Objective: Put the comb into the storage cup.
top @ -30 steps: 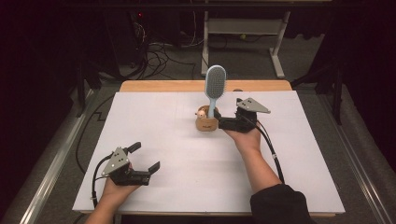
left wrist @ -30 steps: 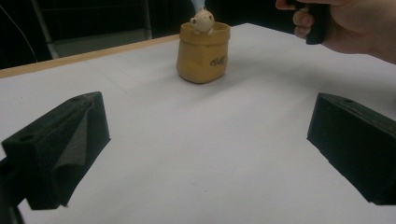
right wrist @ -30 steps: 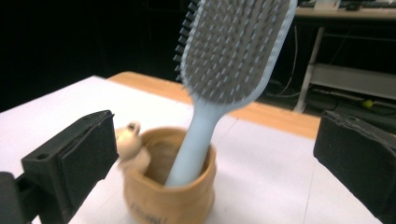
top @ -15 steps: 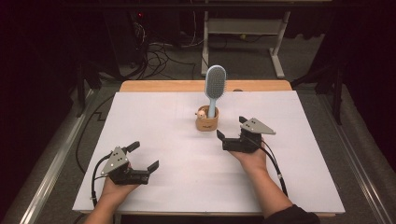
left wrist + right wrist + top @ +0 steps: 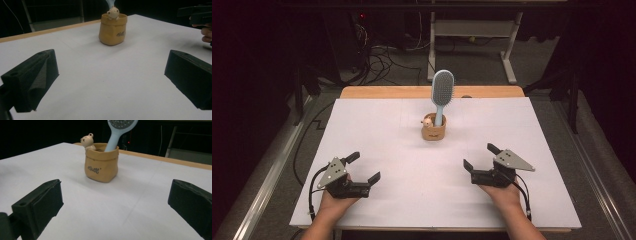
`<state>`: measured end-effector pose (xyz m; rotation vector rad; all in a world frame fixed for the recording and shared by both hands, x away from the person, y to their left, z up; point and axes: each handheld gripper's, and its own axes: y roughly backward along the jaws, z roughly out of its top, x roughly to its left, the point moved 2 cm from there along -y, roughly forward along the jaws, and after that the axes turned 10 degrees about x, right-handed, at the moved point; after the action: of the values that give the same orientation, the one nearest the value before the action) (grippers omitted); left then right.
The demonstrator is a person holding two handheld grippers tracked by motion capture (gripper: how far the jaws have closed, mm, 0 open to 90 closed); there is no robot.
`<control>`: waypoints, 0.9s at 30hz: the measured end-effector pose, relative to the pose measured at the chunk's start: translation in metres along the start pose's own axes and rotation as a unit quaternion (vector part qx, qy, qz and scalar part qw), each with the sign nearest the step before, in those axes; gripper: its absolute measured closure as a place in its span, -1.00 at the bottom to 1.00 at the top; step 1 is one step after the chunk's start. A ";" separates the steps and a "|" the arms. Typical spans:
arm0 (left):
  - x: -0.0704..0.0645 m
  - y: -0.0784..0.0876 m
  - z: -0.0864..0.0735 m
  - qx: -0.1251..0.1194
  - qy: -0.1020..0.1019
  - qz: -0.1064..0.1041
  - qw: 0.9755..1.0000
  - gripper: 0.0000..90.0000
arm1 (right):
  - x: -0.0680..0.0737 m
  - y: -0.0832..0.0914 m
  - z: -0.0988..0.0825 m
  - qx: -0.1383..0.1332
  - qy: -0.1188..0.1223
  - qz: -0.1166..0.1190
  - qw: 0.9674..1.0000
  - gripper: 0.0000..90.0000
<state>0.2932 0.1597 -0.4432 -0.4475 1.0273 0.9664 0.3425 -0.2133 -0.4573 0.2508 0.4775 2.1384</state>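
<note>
We are resting both grippers, left gripper [image 5: 363, 174] and right gripper [image 5: 481, 158], fingers wide and empty. The hairbrush [image 5: 442, 93] is standing in the pot [image 5: 433, 132]; we judge the placement finished, nothing further needed.

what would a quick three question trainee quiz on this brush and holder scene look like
1. True or false: the hairbrush stands handle-down in the tan holder.
2. What sits on the holder's rim? A) a small bear figure B) a spoon C) a lid
3. Fill in: both the left gripper and the right gripper have their fingers ____.

Key: 1 true; 2 A, the bear figure; 3 open, holding nothing.
</note>
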 end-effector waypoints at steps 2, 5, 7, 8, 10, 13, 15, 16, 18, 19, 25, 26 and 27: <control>0.000 0.000 0.001 -0.001 0.002 0.000 1.000 -1.00 | -0.004 0.010 -0.006 0.000 -0.002 -0.005 1.000 -0.99; 0.000 0.001 0.002 -0.002 0.001 -0.001 1.000 -1.00 | -0.010 0.025 -0.012 -0.005 -0.005 -0.013 1.000 -0.99; 0.000 0.002 0.004 -0.006 0.003 -0.001 1.000 -1.00 | -0.013 0.034 -0.015 -0.009 -0.007 -0.018 1.000 -0.99; 0.000 0.003 0.004 -0.005 0.002 -0.002 1.000 -1.00 | -0.014 0.040 -0.017 -0.012 -0.009 -0.020 1.000 -0.99; 0.000 0.005 0.005 -0.008 0.005 -0.002 1.000 -1.00 | -0.015 0.049 -0.020 -0.015 -0.007 -0.023 1.000 -0.99; 0.001 0.006 0.007 -0.009 0.009 0.000 1.000 -1.00 | -0.020 0.064 -0.027 -0.020 -0.009 -0.030 0.999 -0.99; 0.001 0.007 0.007 -0.009 0.008 0.000 1.000 -1.00 | -0.023 0.071 -0.032 -0.022 -0.011 -0.033 0.999 -0.99; 0.001 0.007 0.006 -0.009 0.010 0.000 1.000 -1.00 | -0.026 0.076 -0.035 -0.022 -0.012 -0.036 0.999 -0.99; 0.001 0.007 0.005 -0.008 0.005 -0.001 1.000 -1.00 | -0.029 0.082 -0.039 -0.026 -0.013 -0.042 0.999 -0.99; 0.001 0.006 0.004 -0.007 0.006 0.000 1.000 -1.00 | -0.032 0.084 -0.041 -0.027 -0.015 -0.045 0.998 -0.99; -0.001 0.003 -0.003 0.005 0.003 0.002 1.000 -1.00 | -0.034 0.080 -0.042 -0.022 -0.013 -0.052 0.998 -0.99; -0.001 0.004 -0.003 0.004 -0.003 -0.001 1.000 -1.00 | -0.033 0.080 -0.042 -0.024 -0.015 -0.048 0.998 -0.99; -0.002 0.005 -0.004 0.003 0.005 -0.001 1.000 -1.00 | -0.032 0.080 -0.042 -0.028 -0.015 -0.045 0.998 -0.99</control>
<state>0.2869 0.1586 -0.4422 -0.4473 1.0381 0.9601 0.2867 -0.2907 -0.4610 0.2262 0.4042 2.0542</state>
